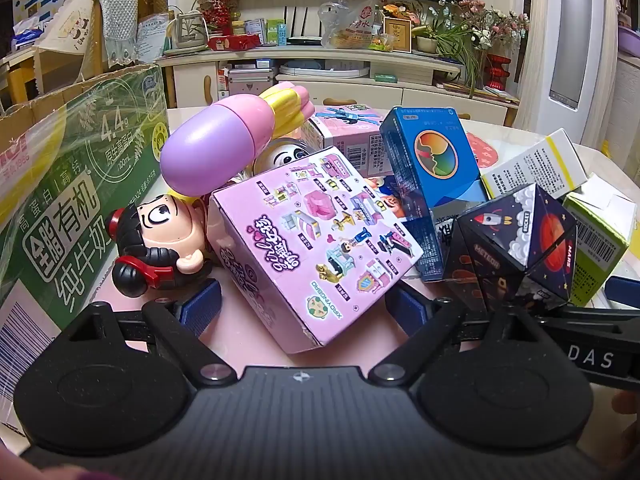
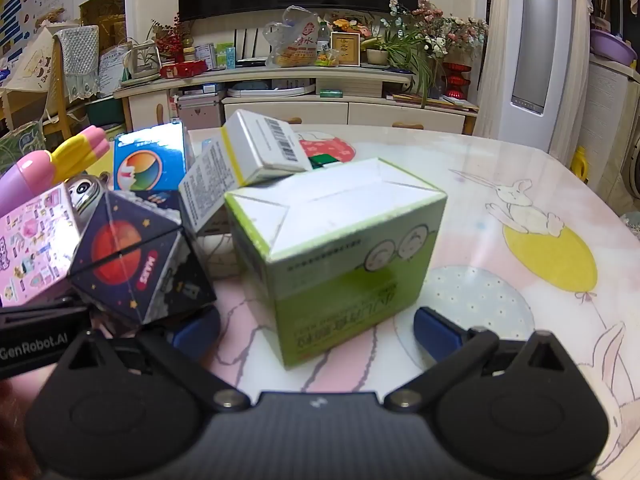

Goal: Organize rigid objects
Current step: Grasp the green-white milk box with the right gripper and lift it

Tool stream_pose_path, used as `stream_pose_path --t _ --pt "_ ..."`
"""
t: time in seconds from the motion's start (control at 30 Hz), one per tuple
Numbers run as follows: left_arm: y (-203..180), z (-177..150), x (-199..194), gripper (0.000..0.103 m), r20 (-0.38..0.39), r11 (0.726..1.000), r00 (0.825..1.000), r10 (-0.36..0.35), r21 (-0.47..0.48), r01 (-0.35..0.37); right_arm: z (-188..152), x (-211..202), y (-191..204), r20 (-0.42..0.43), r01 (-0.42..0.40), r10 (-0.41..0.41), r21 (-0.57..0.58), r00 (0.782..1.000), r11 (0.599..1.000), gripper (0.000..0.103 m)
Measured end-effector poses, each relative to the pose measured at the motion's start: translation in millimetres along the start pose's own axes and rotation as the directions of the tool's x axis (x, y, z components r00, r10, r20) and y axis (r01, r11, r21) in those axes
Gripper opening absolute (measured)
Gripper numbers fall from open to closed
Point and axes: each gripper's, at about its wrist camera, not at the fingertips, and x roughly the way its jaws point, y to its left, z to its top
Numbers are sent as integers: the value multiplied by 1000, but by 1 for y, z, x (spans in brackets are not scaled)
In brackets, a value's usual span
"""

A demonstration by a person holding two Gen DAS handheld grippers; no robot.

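Observation:
A pile of toys and boxes lies on the table. In the left wrist view a pink toy box sits between the wide-open fingers of my left gripper, not gripped. Around it are a doll head, a pink-purple rocket toy, a blue box, a dark space-print cube and a white-yellow box. In the right wrist view a green-white box stands between the open fingers of my right gripper. The space cube is at its left.
A large green milk carton box stands at the left edge of the table. The pink tablecloth with rabbit prints extends to the right. A cabinet with plants and clutter stands behind the table.

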Motion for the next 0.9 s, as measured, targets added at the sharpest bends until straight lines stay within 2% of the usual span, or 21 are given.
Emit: stream_pose_path --t 0.3,0.47,0.6,0.8,0.9 --pt "3 -12 -17 103 4 1000 1000 7 8 -7 -8 -12 3 12 18 -18 -16 1000 1000 102" --pt "7 -32 -44 103 36 999 998 42 20 -43 -22 -27 0 9 -31 31 22 999 999 102" --pt "17 -32 -55 103 35 999 998 45 23 -46 -23 -46 -2 51 -65 64 18 997 998 102" --pt "32 -25 -88 103 83 1000 996 27 10 -28 -24 -88 6 138 -60 63 -28 988 998 102" --pt "43 -24 -107 103 111 999 993 44 10 -45 -19 -112 15 187 -39 50 -61 981 997 102"
